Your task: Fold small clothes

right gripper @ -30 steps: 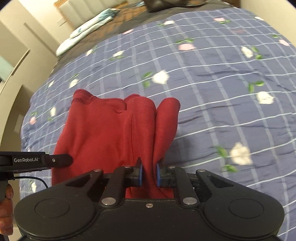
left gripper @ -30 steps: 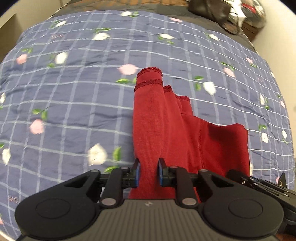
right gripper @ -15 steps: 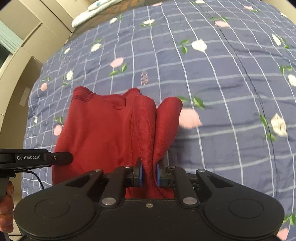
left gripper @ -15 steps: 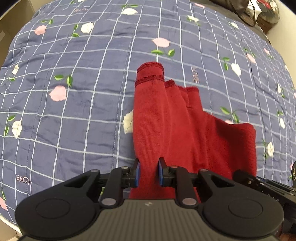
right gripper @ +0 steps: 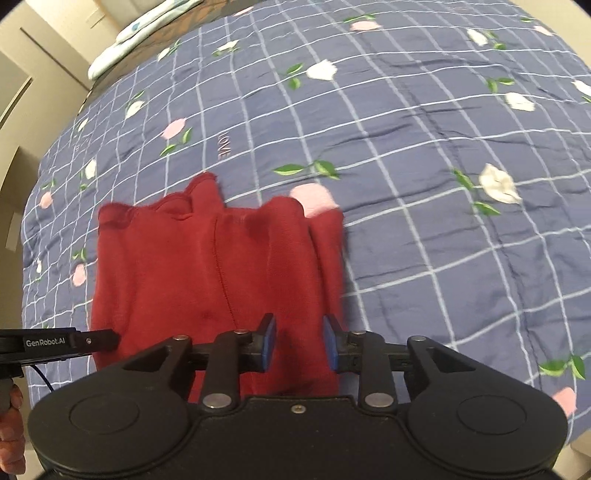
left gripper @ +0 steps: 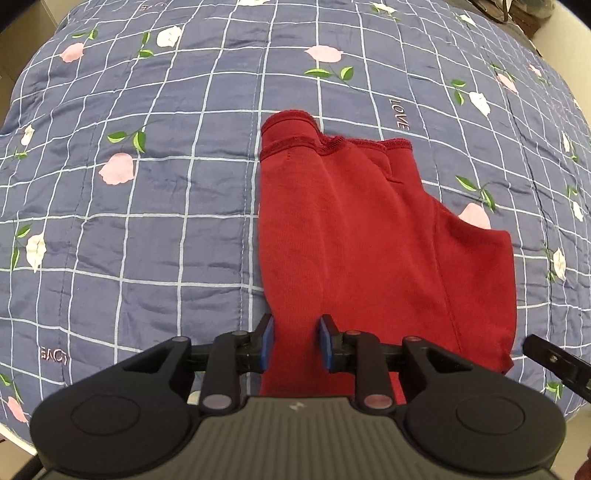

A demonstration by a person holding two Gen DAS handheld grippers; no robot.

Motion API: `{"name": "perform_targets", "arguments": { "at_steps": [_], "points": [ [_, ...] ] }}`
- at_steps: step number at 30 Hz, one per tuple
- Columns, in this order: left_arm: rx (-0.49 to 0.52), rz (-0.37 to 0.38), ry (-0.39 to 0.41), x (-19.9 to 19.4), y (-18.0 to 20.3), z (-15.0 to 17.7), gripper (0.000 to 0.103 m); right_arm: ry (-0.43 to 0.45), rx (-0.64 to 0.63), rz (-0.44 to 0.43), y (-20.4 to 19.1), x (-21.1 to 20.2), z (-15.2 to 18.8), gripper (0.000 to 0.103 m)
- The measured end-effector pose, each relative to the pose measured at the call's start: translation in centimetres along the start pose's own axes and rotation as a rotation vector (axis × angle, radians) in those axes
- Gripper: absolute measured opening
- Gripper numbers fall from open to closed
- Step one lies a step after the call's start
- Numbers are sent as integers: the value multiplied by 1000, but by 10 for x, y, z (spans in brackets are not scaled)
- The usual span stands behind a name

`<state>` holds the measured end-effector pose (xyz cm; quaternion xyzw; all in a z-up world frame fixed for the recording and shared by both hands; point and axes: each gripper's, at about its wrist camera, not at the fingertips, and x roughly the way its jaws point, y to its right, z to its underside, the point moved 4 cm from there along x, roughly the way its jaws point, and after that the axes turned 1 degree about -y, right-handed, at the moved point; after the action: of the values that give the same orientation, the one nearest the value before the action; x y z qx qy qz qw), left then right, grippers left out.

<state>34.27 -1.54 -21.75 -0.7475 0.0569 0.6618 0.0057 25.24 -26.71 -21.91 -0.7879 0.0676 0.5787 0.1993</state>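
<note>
A small red knit garment (left gripper: 354,236) lies spread on the blue checked floral bedspread (left gripper: 147,184). It also shows in the right wrist view (right gripper: 207,266), slightly blurred. My left gripper (left gripper: 295,343) is open, its blue pads either side of the garment's near left edge. My right gripper (right gripper: 300,341) is open over the garment's near right edge. The garment's hemmed far edge (left gripper: 332,142) is rumpled. The right gripper's tip (left gripper: 554,363) shows at the right of the left wrist view, and the left gripper's finger (right gripper: 62,341) at the left of the right wrist view.
The bedspread (right gripper: 424,147) covers the whole bed around the garment. A pillow or folded bedding (right gripper: 144,27) lies at the far end in the right wrist view. Cream cabinets (right gripper: 33,62) stand beyond the bed's left side. Dark items (left gripper: 517,11) sit at the far right corner.
Both grippers have opened and let go of the garment. The garment, held up in folds before, now lies lower and flatter on the bed. Both cameras have come closer to the bed.
</note>
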Motion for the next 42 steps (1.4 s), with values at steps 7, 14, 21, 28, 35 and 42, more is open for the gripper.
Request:
{"name": "perform_targets", "arguments": {
  "at_steps": [7,14,21,28,35,42],
  "points": [
    [5,24,29,-13,-7,6,46,67,16,35,15,-31,14,58],
    [10,29,75,-34,-19,14,71,149,1,41,11,-62,29,80],
    [35,3,153,-62,-23,24,93,220,-16,11,-7,-85,41,97],
    [25,-8,258,-92,-22,34,100,308,-55,-5,-23,-113,38,102],
    [34,-69,340,-118,-17,58,102,358,-108,-51,-32,-127,35,102],
    [-16,-92,415,-141,-10,105,102,369,-184,-108,-28,-141,49,102]
  ]
}}
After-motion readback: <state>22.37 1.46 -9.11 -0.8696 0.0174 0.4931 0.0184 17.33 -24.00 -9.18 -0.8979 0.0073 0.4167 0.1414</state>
